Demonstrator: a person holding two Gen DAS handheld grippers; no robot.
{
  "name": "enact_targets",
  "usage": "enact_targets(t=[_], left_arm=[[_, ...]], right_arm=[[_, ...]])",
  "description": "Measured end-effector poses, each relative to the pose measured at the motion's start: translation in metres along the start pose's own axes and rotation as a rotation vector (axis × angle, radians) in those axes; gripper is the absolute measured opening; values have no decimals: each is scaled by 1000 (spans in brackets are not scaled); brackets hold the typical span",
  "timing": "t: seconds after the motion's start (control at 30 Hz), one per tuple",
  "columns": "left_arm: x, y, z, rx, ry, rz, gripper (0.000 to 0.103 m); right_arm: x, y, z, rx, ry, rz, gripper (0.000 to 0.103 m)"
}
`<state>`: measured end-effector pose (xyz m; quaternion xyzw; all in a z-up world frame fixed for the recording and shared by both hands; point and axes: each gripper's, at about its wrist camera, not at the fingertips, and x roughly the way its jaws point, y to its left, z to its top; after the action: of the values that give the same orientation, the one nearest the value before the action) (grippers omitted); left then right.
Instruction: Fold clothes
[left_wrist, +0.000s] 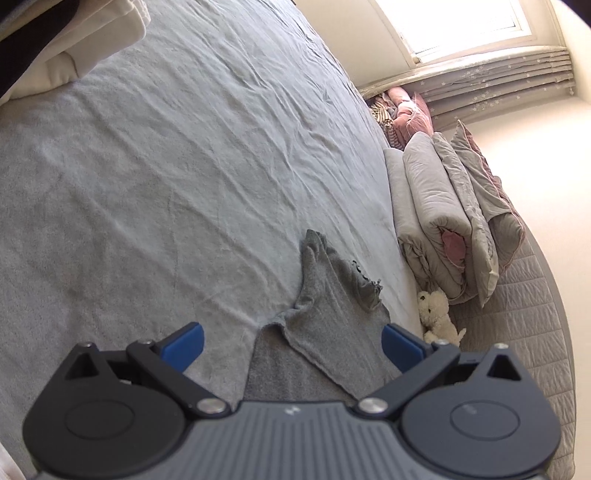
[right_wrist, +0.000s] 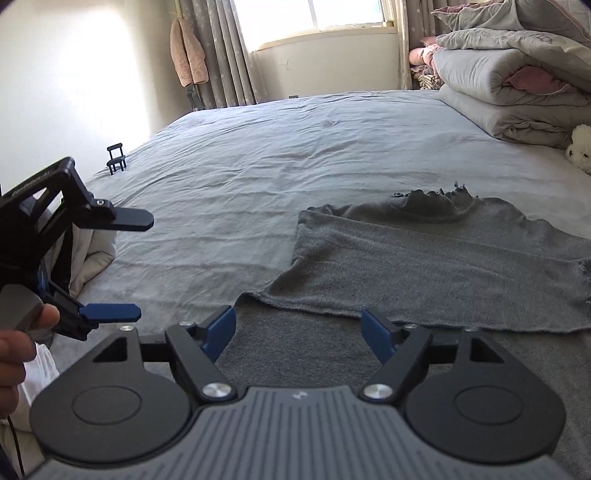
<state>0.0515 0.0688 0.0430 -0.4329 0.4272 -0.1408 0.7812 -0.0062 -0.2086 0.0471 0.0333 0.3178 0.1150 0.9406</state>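
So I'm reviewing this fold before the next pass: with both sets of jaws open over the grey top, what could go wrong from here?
1. The grey top is only part folded, and neither the right gripper nor the left gripper holds it, so the flap may slip open.
2. Its frilly collar is bunched; folding over it could trap a lump.
3. The wrinkled bedsheet may get pinched along with the fabric.

left tongs (left_wrist: 291, 341) agape, right tongs (right_wrist: 298, 332) agape
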Motion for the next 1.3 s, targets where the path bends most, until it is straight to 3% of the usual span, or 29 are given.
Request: enact_targets(t=[0.13, 0.47, 0.67, 0.8, 0.87, 1.03, 1.17, 1.3], left_arm=[[2, -6, -6, 26, 3, -7, 103], [-6, -10, -14, 36, -37, 24, 103], [-19, -23, -24, 43, -60, 27, 103], [-38, -33, -33, -5, -126, -52, 103], [-43, -39, -37, -11, -131, -107, 103], [-40, -68, -56, 1, -87, -292, 103], [-41, -110, -89, 152, -134, -338, 103], [-40, -142, -115, 258, -94, -391, 103]], right_arm=[[-17, -3, -4, -30, -18, -18, 98], [-58, -52, -13, -42, -20, -93, 99], [-61, -93, -27, -41, 20, -112, 99], [-64, -123, -49, 44, -24, -95, 99], [-64, -134, -49, 140, 22, -87, 99], [-83, -129, -35, 90, -62, -59, 103], [-89, -133, -34, 80, -77, -66, 103], [-100, -135, -34, 57, -118, -90, 103]])
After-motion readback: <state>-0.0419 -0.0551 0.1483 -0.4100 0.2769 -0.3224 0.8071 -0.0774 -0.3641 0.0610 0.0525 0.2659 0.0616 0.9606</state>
